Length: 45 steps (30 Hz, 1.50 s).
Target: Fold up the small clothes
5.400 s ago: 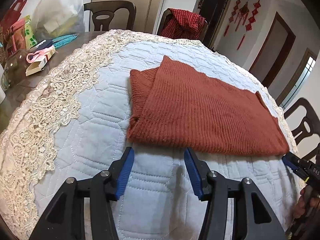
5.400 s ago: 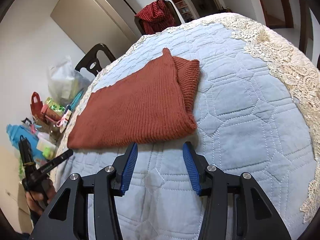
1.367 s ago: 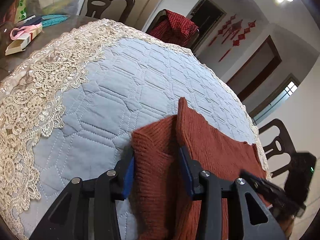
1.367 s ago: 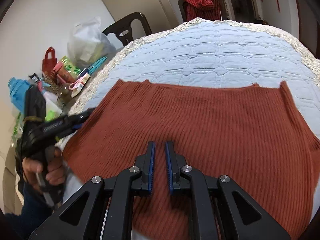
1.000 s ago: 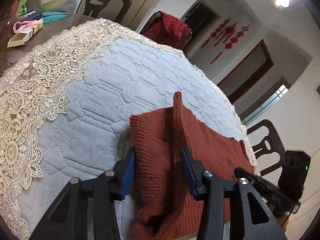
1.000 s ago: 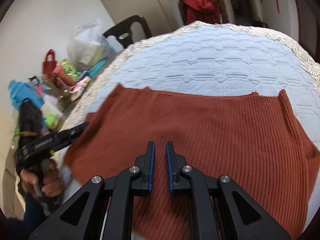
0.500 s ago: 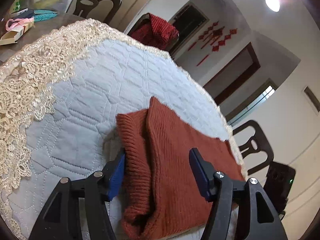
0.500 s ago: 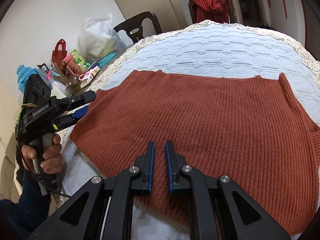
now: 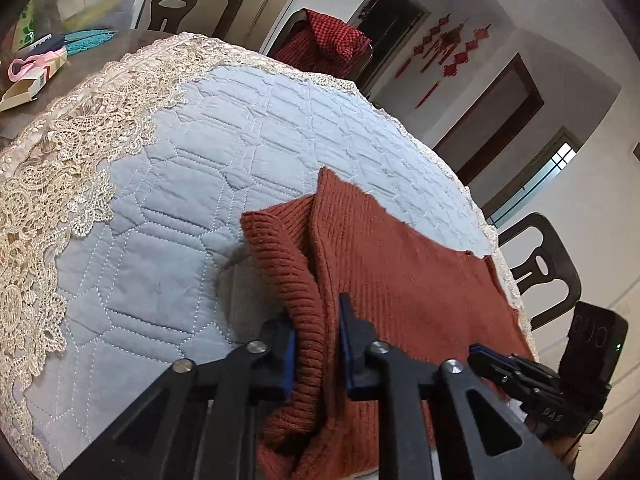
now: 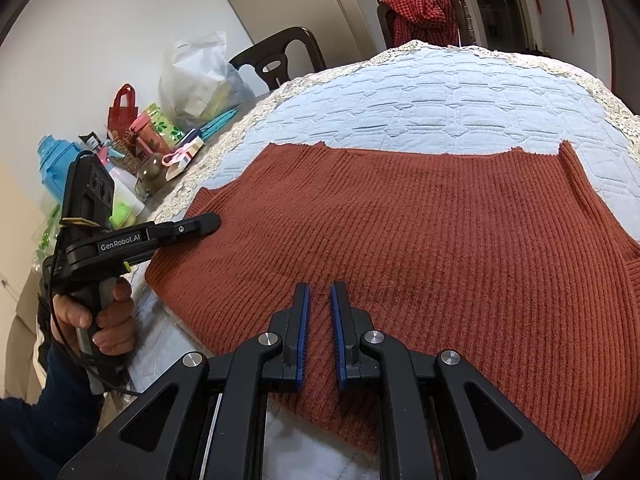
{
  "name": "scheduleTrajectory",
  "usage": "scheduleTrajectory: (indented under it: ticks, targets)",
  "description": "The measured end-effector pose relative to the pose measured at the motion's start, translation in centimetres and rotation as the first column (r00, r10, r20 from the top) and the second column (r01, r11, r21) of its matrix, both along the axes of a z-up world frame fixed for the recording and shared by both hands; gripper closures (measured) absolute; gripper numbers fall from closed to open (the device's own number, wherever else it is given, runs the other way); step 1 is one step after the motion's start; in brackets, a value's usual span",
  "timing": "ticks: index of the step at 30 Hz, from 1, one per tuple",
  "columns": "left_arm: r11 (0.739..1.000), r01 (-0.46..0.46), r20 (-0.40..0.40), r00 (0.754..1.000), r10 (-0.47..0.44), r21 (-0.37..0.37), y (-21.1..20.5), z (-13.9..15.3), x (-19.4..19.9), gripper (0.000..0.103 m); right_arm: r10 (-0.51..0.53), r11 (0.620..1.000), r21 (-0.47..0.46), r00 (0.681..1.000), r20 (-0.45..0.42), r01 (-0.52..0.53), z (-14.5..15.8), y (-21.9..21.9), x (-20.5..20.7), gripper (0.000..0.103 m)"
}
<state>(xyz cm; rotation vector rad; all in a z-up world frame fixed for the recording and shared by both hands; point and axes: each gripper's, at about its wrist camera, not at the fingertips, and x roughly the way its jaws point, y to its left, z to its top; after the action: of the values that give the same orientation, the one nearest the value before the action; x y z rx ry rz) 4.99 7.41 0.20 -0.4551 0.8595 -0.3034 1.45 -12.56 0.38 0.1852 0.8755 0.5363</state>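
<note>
Left tongs (image 9: 316, 344) closing on sweater (image 9: 400, 280) cuff; right tongs (image 10: 319, 332) nearly shut, pinching hem. Thick knit may slip.

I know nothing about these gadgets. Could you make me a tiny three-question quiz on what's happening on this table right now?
1. True or false: the left claw has the ribbed edge of the sweater between its pads.
2. What hangs over the far chair? A) a blue towel B) a red checked cloth C) nothing
3. Fill in: the sweater lies on a pale blue quilted ____ with a lace border.

Key
1. True; the left claw is closing on that edge.
2. B, the red checked cloth.
3. Cover. The right claw, nearly shut, also pinches the sweater.
</note>
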Motion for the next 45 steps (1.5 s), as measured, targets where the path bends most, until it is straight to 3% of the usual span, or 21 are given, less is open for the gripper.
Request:
scheduleTrajectory:
  ticks: [4, 8, 11, 22, 26, 34, 45]
  targets:
    - [0.999, 0.009, 0.039, 0.999, -0.007, -0.04, -0.1, 1.9, -0.5, 0.087, 0.021, 0.999, -0.033, 1.0, -0.002, -0.021, 0.4, 0.4, -0.4, 0.092]
    - [0.998, 0.034, 0.097, 0.995, -0.028, -0.061, -0.9, 4.5, -0.8, 0.087, 0.123, 0.991, -0.044, 0.992, -0.018, -0.124, 0.4, 0.9, -2.0, 0.092]
    - [0.996, 0.061, 0.129, 0.99, -0.053, -0.059, -2.1, 6.2, -0.7, 0.087, 0.144, 0.989, -0.035, 0.989, -0.02, -0.145, 0.4, 0.3, -3.1, 0.092]
    - [0.978, 0.207, 0.201, 0.959, -0.198, -0.024, -9.3, 10.5, -0.7, 0.087, -0.072, 0.996, 0.056, 0.997, 0.01, 0.071, 1.6, -7.3, -4.0, 0.092]
    - [0.958, 0.286, 0.179, 0.943, -0.279, -0.009, -13.5, 9.8, -0.2, 0.087, -0.13, 0.988, 0.086, 0.991, 0.017, 0.128, 1.8, -9.5, -4.2, 0.092]
    - [0.914, 0.401, -0.003, 0.916, -0.402, 0.052, -20.8, 3.0, 0.8, 0.087, -0.19, 0.977, 0.102, 0.982, -0.008, 0.19, 1.2, -12.2, -4.7, 0.092]
    - [0.904, 0.414, 0.058, 0.905, -0.421, 0.104, -21.7, 4.8, -0.7, 0.076, -0.222, 0.968, 0.12, 0.975, -0.008, 0.221, 1.4, -14.0, -4.9, 0.092]
